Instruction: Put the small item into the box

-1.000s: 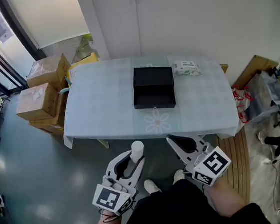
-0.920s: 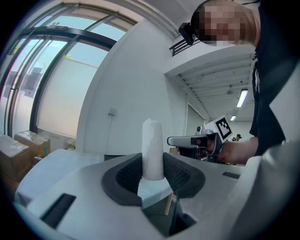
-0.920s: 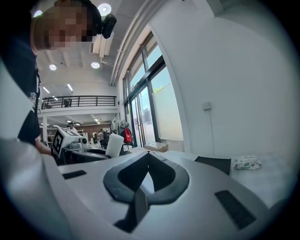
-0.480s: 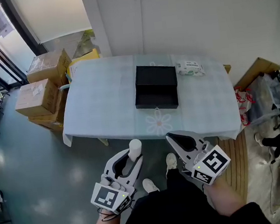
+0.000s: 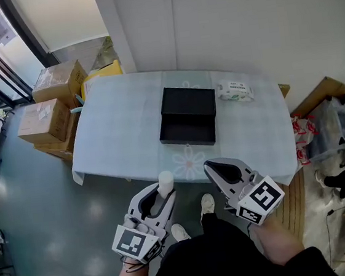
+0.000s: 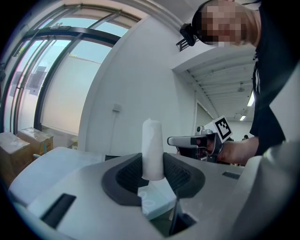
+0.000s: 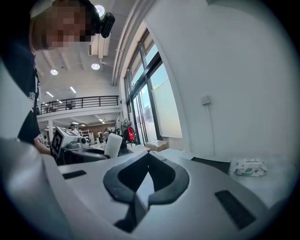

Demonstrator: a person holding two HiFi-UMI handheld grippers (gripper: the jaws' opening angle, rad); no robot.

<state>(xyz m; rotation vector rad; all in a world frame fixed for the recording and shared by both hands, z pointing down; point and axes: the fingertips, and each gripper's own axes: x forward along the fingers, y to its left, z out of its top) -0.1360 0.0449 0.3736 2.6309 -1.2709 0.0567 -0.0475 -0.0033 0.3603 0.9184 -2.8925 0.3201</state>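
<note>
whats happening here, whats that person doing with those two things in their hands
A person stands in front of a table with a gripper in each hand. The left gripper is clamped on a small white roll, held upright short of the table edge. The right gripper is shut and empty. An open black box sits on the table with nothing visible inside, and a wipes pack lies beyond it.

The wipes pack (image 5: 235,90) bears print too small to read.

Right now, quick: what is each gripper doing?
Left gripper: closed on a small white roll.
Right gripper: closed, nothing held.
</note>
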